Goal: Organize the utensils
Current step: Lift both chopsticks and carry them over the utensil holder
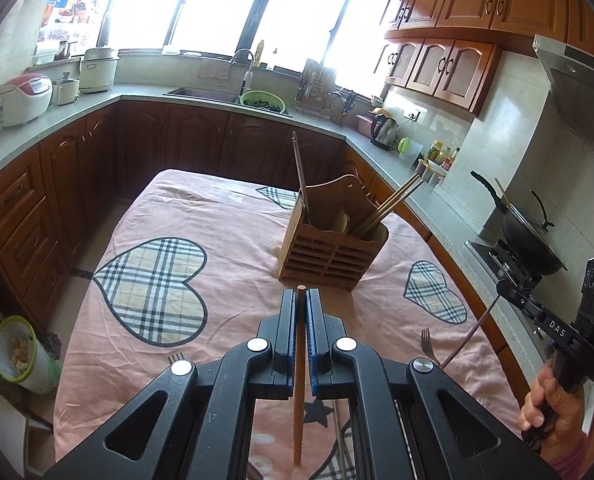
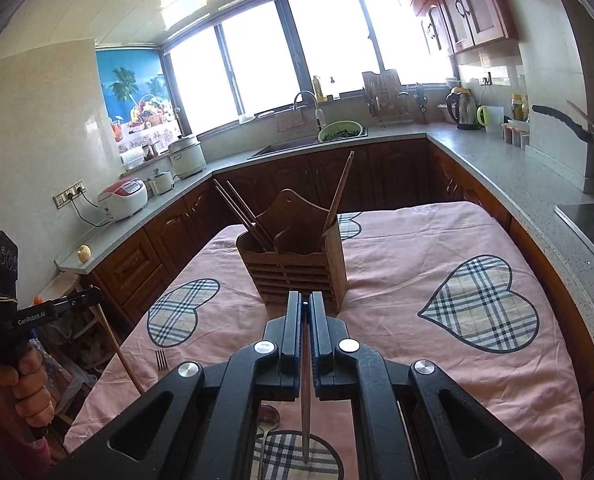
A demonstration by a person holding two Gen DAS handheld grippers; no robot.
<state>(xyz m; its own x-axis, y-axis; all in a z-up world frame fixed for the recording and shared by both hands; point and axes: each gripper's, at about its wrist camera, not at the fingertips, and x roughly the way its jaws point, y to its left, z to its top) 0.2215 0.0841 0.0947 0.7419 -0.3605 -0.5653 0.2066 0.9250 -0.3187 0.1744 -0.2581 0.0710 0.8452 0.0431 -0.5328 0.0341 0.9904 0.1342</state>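
Holding a brown chopstick (image 1: 299, 376), the left gripper (image 1: 301, 300) has its fingers pressed tight on it; the stick's tip pokes just past the fingertips and its other end hangs down toward the pink cloth (image 1: 225, 208) on the desk. Beyond stands the wooden holder (image 1: 329, 248), with one chopstick upright in its left part and several leaning out to the right. A fork (image 1: 425, 342) lies on the cloth to the right, near a thin stick that the right gripper (image 1: 509, 290) holds at the frame's edge, with a hand (image 1: 545, 404) on its handle.

From the right wrist, the right gripper (image 2: 305, 304) has its fingers closed on a thin grey stick (image 2: 305, 400) that hangs below them. The holder (image 2: 297, 264) stands just ahead. A spoon (image 2: 268, 420) lies on the cloth (image 2: 397, 280) under the gripper, a fork (image 2: 161, 360) to the left. The left gripper (image 2: 93, 294) shows at far left, holding its chopstick (image 2: 121, 356).
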